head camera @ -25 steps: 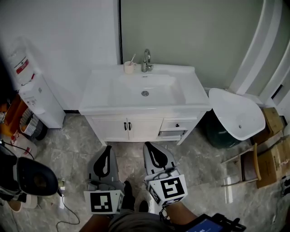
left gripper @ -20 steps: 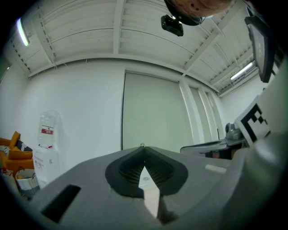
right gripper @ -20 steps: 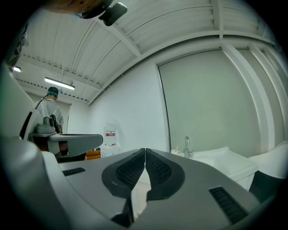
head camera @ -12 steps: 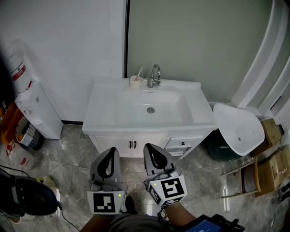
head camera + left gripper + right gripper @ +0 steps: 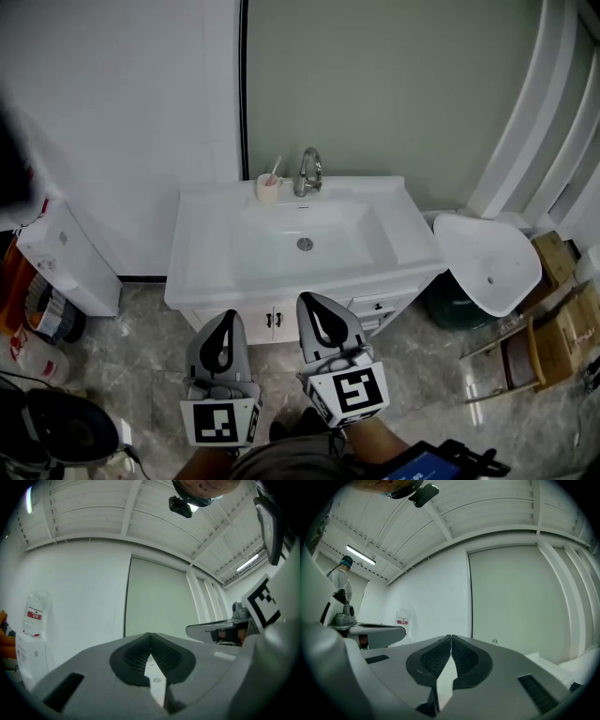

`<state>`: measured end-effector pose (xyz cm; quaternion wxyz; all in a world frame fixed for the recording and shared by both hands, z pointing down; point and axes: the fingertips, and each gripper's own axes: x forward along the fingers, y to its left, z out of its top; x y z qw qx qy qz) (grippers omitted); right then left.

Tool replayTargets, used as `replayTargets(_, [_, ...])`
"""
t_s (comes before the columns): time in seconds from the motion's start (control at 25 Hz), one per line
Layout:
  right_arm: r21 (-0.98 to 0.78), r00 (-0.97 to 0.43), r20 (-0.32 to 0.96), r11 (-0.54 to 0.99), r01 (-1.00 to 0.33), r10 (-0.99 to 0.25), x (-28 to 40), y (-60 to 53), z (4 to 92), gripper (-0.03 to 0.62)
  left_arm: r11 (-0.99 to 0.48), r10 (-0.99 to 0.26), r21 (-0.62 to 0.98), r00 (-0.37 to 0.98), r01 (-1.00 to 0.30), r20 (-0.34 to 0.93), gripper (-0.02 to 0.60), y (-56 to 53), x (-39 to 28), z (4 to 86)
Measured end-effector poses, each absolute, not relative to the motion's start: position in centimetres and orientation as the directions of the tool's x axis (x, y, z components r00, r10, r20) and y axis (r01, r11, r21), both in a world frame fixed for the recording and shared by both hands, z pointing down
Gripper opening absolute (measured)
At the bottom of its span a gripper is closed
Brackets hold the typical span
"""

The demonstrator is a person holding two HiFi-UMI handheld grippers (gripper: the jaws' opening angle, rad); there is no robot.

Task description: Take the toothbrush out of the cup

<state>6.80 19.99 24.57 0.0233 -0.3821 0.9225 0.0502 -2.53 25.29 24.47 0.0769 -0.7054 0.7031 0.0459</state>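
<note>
Faces a white vanity sink (image 5: 206, 258) at mid-frame in the head view. Holds the left gripper (image 5: 228, 317) and right gripper (image 5: 314, 300) at lower centre, fingers pressed together on nothing, short of the sink. Finds the cup (image 5: 268, 191) at the basin's back edge, just left of the faucet (image 5: 309, 171), toothbrush (image 5: 275, 170) leaning inside. Shows a water bottle (image 5: 37, 599) at left, its red label (image 5: 33, 615) unreadable.

In the head view the toothbrush (image 5: 275, 168) in the cup (image 5: 268, 190) is too small to show its bristles. The bodies of the left gripper (image 5: 228, 317) and right gripper (image 5: 306, 300) hide cup and basin (image 5: 349, 229) in their own views. The bottom edge cuts off the person's forearm (image 5: 377, 442).
</note>
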Motion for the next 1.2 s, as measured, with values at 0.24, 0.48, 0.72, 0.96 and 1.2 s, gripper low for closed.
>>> replayTargets(0.24, [0.059, -0.691, -0.061, 0.689, -0.723, -0.72, 6.8, 17.5, 26.0, 0.014, -0.028, -0.99, -0.042, 0.033, -0.999, -0.138, 0.011, 22.6, -2.6, 26.0])
replayTargets(0.48, [0.045, -0.675, -0.029, 0.674, -0.738, -0.737, 7.0, 13.9, 27.4, 0.014, -0.025, -0.992, -0.039, 0.029, -0.999, -0.12, 0.011, 19.1, -2.9, 27.1])
replayTargets(0.72, [0.027, -0.686, -0.009, 0.686, -0.728, -0.728, 7.0, 8.8, 28.6, 0.014, -0.026, -0.996, -0.037, 0.029, -0.999, -0.086, 0.011, 13.9, -2.8, 28.2])
replayTargets(0.96, [0.002, -0.688, 0.006, 0.688, -0.726, -0.726, 6.6, 2.5, 29.6, 0.015, -0.014, -0.999, -0.034, 0.016, -0.999, -0.045, 0.011, 8.1, -3.4, 29.5])
replayTargets(1.2, [-0.018, -0.701, 0.026, 0.7, -0.714, -0.713, 5.5, -3.6, 29.9, 0.014, 0.006, -1.0, -0.036, -0.005, -0.999, -0.028, 0.011, 2.3, -4.4, 29.4])
